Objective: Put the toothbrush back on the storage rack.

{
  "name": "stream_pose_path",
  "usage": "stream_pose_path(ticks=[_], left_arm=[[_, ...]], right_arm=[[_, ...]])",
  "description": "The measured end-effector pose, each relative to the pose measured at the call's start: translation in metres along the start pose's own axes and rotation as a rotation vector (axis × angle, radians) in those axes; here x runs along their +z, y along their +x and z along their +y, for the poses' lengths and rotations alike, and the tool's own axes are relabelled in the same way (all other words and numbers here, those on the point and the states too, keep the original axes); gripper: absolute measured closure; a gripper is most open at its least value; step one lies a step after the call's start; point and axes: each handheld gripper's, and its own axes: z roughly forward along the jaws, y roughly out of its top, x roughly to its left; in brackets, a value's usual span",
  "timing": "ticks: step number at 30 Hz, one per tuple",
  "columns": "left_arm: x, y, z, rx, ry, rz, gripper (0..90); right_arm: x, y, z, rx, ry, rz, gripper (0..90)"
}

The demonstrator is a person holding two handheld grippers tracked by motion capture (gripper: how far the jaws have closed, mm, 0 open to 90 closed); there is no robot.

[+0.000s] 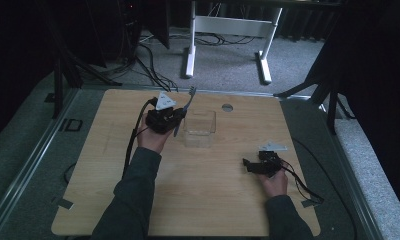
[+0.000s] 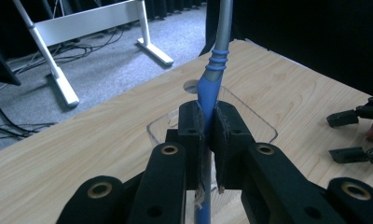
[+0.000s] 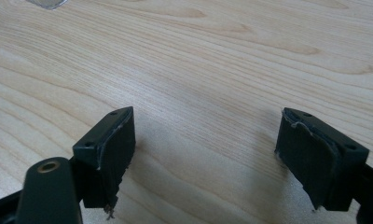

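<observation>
1. The left gripper (image 2: 204, 122) has its jaws closed on the blue handle of a toothbrush (image 2: 211, 79); in the left gripper view the pads (image 2: 192, 125) pinch the handle from both sides, and the grey upper shaft rises out of the top edge of the frame.
2. In the high view the left gripper (image 1: 182, 119) sits at about 11 o'clock from the table's middle, held in the person's left hand (image 1: 150, 137), and the toothbrush (image 1: 186, 106) slants up with its bristled head at the far end.
3. A clear plastic container (image 1: 200, 128) stands just beside that gripper at its 3 o'clock; the lower end of the brush is near the container's left wall, though I cannot tell if it touches.
4. The right gripper (image 3: 205, 161) is wide open and holds nothing, with only bare wood between its pads (image 3: 114, 144).
5. In the high view the right gripper (image 1: 247, 165) lies low at about 4 o'clock, well apart from the container, in the right hand (image 1: 275, 184).
6. The wooden table (image 1: 208, 200) has a small round grommet (image 1: 227, 107) near its far edge.
7. A white desk frame (image 1: 228, 35) stands on the grey carpet beyond.
</observation>
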Motion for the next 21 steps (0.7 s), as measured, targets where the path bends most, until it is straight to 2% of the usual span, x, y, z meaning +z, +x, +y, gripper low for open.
stream_pose_path(ticks=[6,13,21], left_arm=[[0.004,-0.002,0.001,0.002,-0.009,0.0,82.2],[0.007,-0.004,0.006,0.01,-0.051,0.007,82.2],[0.013,-0.007,0.007,0.021,-0.055,0.0,82.1]], right_arm=[[0.0,0.0,0.0,0.0,0.0,0.0,19.2],[0.0,0.0,0.0,-0.001,0.0,0.001,19.3],[0.0,0.0,0.0,-0.001,0.0,0.002,19.3]])
